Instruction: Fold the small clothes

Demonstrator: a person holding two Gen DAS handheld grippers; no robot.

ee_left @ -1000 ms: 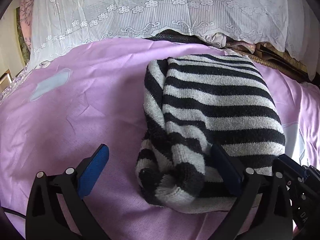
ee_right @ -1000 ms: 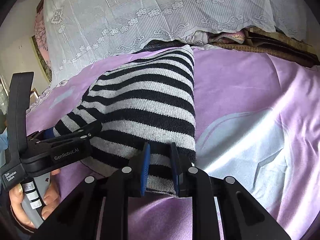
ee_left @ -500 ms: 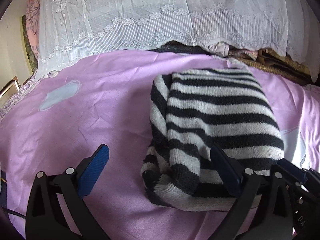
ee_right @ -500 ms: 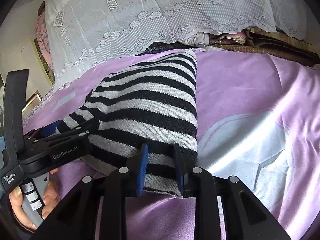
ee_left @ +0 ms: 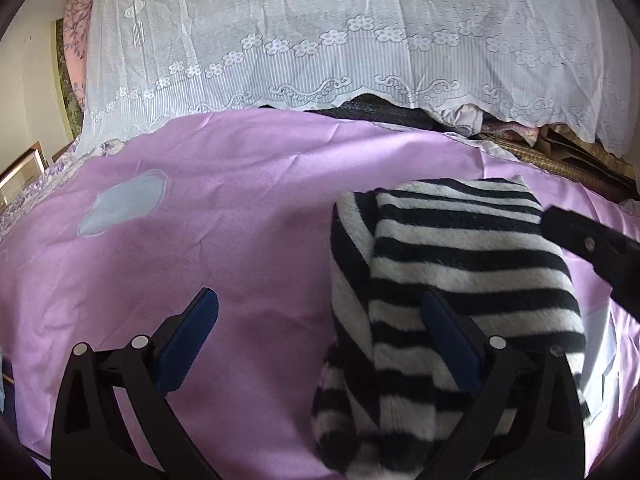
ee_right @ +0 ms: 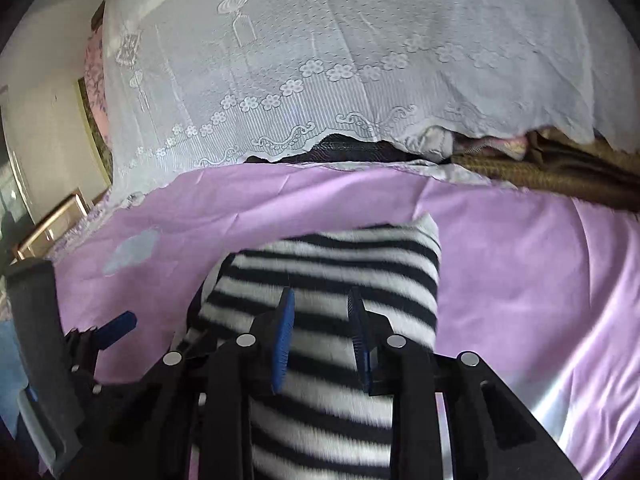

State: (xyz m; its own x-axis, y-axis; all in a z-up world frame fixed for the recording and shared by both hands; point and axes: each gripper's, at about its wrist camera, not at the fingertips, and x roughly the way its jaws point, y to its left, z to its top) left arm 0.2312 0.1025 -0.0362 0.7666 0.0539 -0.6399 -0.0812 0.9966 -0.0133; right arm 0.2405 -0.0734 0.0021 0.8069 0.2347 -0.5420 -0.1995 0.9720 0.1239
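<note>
A black-and-white striped knit garment (ee_left: 460,264) lies folded on the purple bedsheet (ee_left: 240,240). My left gripper (ee_left: 320,336) is open wide; its right finger (ee_left: 448,340) rests on the garment's near left part, its left finger (ee_left: 188,336) over bare sheet. In the right wrist view my right gripper (ee_right: 322,336) is partly closed around the garment (ee_right: 352,264), which passes between the blue pads and looks lifted and blurred. The right gripper's body shows at the right edge of the left wrist view (ee_left: 592,244).
A white lace cloth (ee_left: 340,40) hangs along the back of the bed. Dark and brown folded fabrics (ee_right: 540,172) lie under it at the back right. A pale patch (ee_left: 120,204) is printed on the sheet at left. A wooden rail (ee_right: 52,220) stands far left.
My right gripper has moved forward and up with the garment's near edge, carrying it toward the far edge. Both cameras have risen and pulled back. The left gripper stays open.
</note>
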